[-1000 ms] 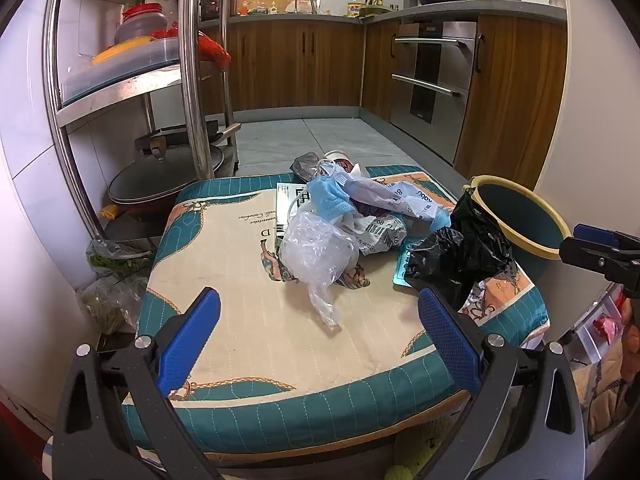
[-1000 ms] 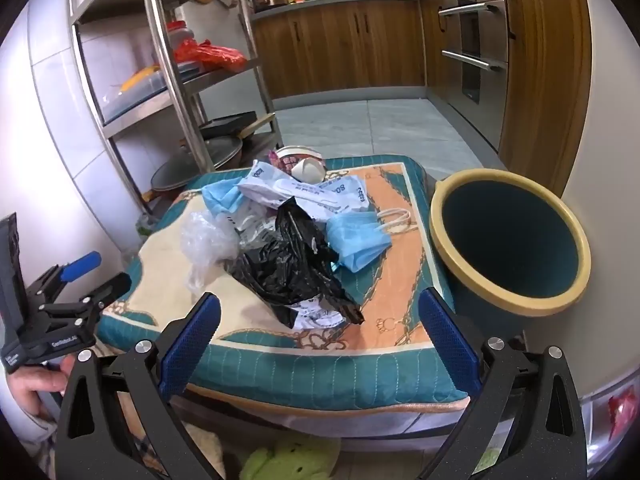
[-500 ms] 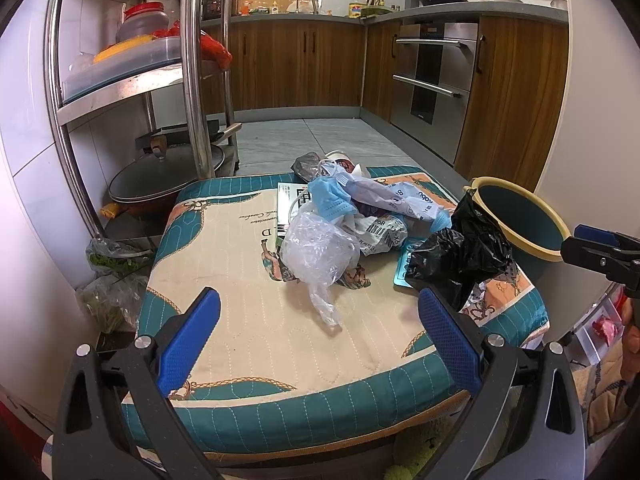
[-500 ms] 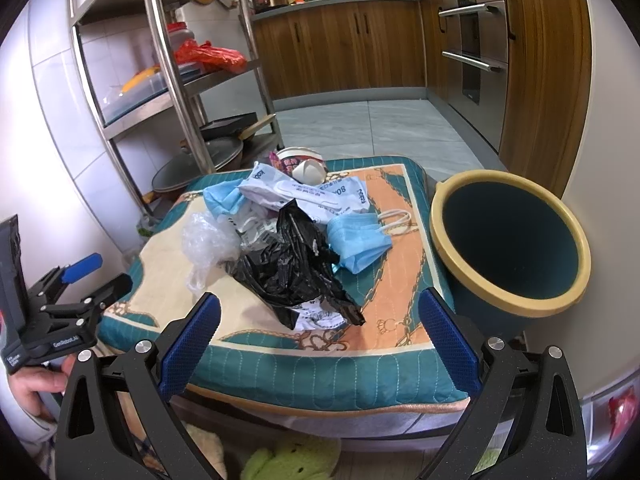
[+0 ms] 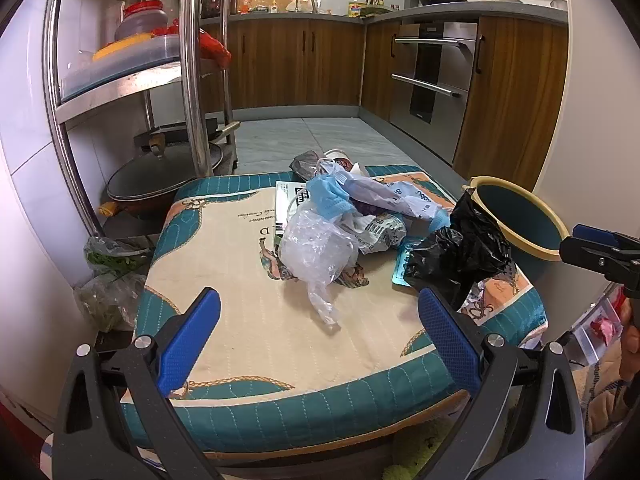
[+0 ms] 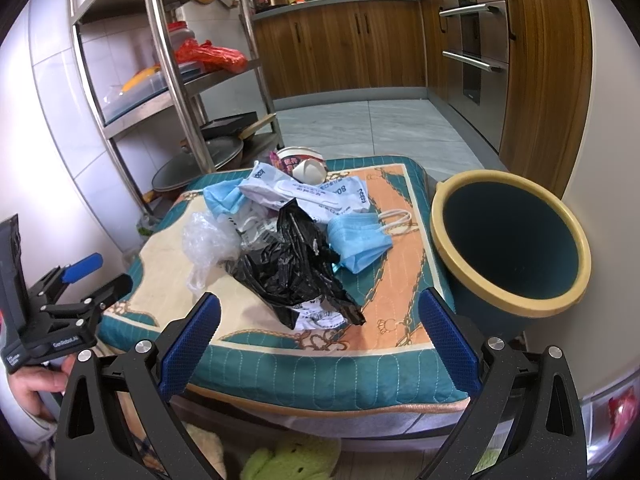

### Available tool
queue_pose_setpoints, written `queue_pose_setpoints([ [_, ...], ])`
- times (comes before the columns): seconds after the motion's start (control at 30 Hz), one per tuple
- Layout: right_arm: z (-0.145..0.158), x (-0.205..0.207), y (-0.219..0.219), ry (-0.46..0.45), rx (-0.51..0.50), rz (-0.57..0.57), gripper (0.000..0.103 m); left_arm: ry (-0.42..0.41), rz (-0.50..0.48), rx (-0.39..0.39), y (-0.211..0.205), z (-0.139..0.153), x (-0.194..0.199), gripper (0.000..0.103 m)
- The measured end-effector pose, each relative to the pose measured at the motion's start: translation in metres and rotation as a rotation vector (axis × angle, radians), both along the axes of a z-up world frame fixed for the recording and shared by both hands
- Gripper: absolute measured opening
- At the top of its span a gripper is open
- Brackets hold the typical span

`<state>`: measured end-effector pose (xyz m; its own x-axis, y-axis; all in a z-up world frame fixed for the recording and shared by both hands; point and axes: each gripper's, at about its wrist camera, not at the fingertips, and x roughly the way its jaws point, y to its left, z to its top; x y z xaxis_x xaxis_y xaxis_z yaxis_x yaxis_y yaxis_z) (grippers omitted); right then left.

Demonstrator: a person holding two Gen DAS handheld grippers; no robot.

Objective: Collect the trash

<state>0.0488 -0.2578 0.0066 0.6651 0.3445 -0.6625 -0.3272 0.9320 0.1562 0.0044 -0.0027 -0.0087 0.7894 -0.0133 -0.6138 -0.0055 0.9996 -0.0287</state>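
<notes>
Left wrist view: left tongs [image 5: 318, 334] gape wide and empty, short of the clear plastic bag [image 5: 316, 248] left of the bin [image 5: 520, 220]. Right wrist view: right tongs [image 6: 318, 334] likewise spread, facing the black bag [image 6: 296, 268] beside the bin [image 6: 508, 240]; looks light and crinkly, so I'd pinch a bunched fold.

Two blue face masks [image 6: 360, 238], one black bag [image 6: 294, 270], one clear bag [image 5: 316, 248], one bin [image 6: 508, 240]

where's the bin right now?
The bin stands off the cushion's right edge in the right wrist view, nearest the blue face mask.
</notes>
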Motion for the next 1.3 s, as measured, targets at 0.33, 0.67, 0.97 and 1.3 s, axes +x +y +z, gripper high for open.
queue_pose_setpoints([
  [0.33, 0.000, 0.000, 0.000, 0.000, 0.001, 0.000, 0.098, 0.004, -0.004, -0.004, -0.001, 0.000, -0.001, 0.098],
  [0.67, 0.001, 0.000, 0.000, 0.000, 0.000, -0.001, 0.098, 0.006, -0.014, -0.003, -0.002, -0.001, 0.000, 0.098],
  [0.97, 0.000, 0.000, 0.001, 0.003, -0.001, -0.001, 0.098, 0.011, -0.014, -0.005, 0.000, -0.001, 0.001, 0.097],
  [1.3, -0.009, 0.007, 0.008, 0.036, 0.006, 0.015, 0.098, 0.033, -0.003, -0.074, 0.009, -0.001, 0.010, 0.083],
])
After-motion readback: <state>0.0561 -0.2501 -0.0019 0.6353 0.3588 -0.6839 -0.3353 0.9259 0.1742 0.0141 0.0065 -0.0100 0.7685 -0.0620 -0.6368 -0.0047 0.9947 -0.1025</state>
